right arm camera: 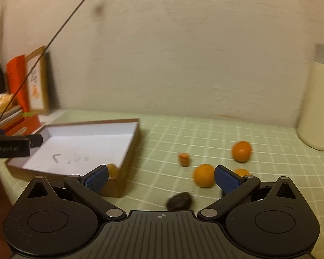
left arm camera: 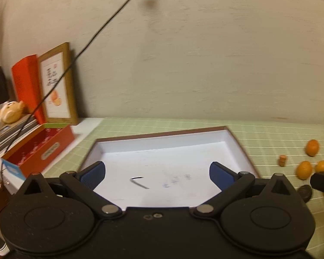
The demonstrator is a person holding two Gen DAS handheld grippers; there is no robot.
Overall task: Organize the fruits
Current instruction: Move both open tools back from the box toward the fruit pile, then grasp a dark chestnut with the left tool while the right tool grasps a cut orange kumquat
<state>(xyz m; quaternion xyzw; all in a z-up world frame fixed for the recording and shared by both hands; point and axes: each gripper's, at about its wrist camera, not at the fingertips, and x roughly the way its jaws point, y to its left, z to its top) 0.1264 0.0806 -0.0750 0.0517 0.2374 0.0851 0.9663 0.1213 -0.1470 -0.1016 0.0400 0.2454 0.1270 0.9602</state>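
While the left gripper (left arm camera: 157, 173) hangs over the shallow white-lined box (left arm camera: 226, 137) with jaws spread wide and nothing held, the box interior shows only faint marks. Right of the box, on the green checked cloth (right arm camera: 270, 172), lie loose oranges (right arm camera: 204, 176) and a dark fruit (right arm camera: 179, 201). The right gripper (right arm camera: 161, 178) stands wide above them, holding nothing.

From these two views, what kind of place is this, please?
Probably a room in a home, not a lab. A green checked tablecloth covers a table against a plain wall, and a framed picture and a plush toy stand at the side, beside small orange fruits.
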